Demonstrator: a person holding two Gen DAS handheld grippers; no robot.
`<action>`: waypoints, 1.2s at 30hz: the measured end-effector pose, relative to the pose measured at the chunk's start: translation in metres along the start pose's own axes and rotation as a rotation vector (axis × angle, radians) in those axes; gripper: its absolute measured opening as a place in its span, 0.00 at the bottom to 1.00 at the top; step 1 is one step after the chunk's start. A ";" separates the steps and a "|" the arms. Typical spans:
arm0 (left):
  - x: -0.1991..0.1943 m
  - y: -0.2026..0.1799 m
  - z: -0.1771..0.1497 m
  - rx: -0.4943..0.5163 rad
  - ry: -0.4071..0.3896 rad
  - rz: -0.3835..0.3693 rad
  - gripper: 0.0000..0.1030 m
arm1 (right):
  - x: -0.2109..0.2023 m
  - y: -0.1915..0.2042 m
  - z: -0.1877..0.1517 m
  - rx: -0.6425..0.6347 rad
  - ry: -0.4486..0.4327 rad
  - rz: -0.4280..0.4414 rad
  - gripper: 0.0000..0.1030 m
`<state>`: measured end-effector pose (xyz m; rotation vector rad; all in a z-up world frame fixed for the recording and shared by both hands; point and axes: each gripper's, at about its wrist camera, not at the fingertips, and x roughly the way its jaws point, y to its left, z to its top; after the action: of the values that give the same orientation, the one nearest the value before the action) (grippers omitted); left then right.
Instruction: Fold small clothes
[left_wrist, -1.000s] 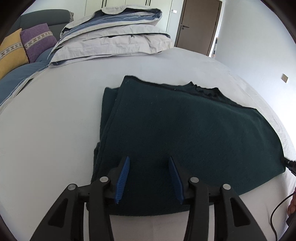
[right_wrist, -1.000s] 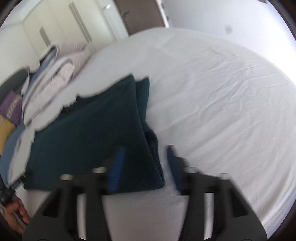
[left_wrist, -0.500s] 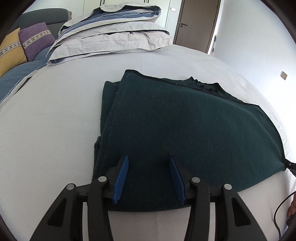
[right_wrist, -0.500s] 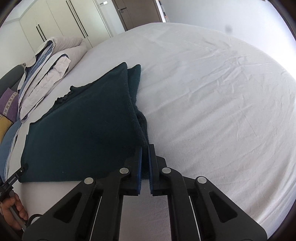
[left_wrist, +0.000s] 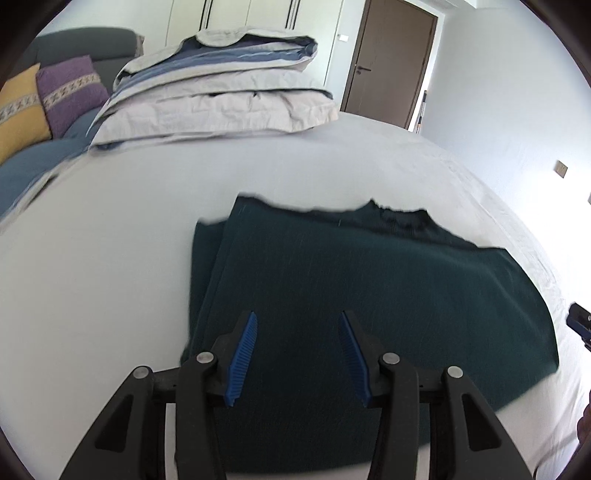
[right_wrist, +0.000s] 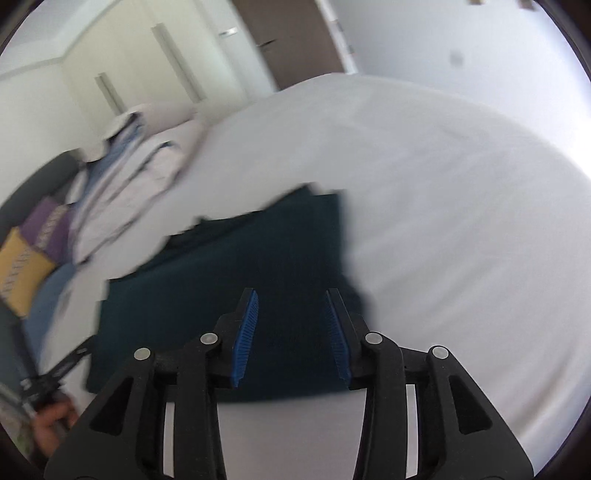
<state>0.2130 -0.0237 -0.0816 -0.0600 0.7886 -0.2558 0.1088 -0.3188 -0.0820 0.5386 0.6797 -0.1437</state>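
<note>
The bed (left_wrist: 110, 258), covered by a white sheet, fills most of both views. A stack of folded bedding (left_wrist: 218, 96) in pale grey and blue stripes lies at its far end, with a purple cushion (left_wrist: 70, 92) and a yellow cushion (left_wrist: 18, 114) beside it on a grey sofa. A brown door (left_wrist: 391, 62) stands in the far wall. The dark green garment (left_wrist: 369, 295) lies flat on the sheet near the close edge of the bed, folded into a broad panel, with a narrower layer showing along its left side in the left wrist view. The left gripper (left_wrist: 297, 358) hangs above the near edge of the garment; its jaws are spread and the blue pads (left_wrist: 242, 358) hold nothing. The right gripper (right_wrist: 291, 332) hangs above the garment's near right corner; its jaws are opening, the cloth lies below them, and nothing is between the pads. The right wrist view is blurred. A hand (right_wrist: 55, 421) grips the left tool at the lower left of that view.
</note>
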 end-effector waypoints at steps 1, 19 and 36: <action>0.004 -0.003 0.007 0.013 -0.007 0.007 0.49 | 0.014 0.013 0.005 -0.008 0.022 0.066 0.35; 0.083 0.037 0.024 0.001 0.072 0.016 0.55 | 0.163 -0.059 0.055 0.341 0.112 0.242 0.15; 0.083 0.031 0.022 0.022 0.060 0.027 0.56 | 0.124 0.041 -0.039 0.087 0.357 0.418 0.43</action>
<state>0.2911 -0.0159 -0.1286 -0.0212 0.8456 -0.2418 0.1951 -0.2584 -0.1680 0.7881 0.8936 0.3234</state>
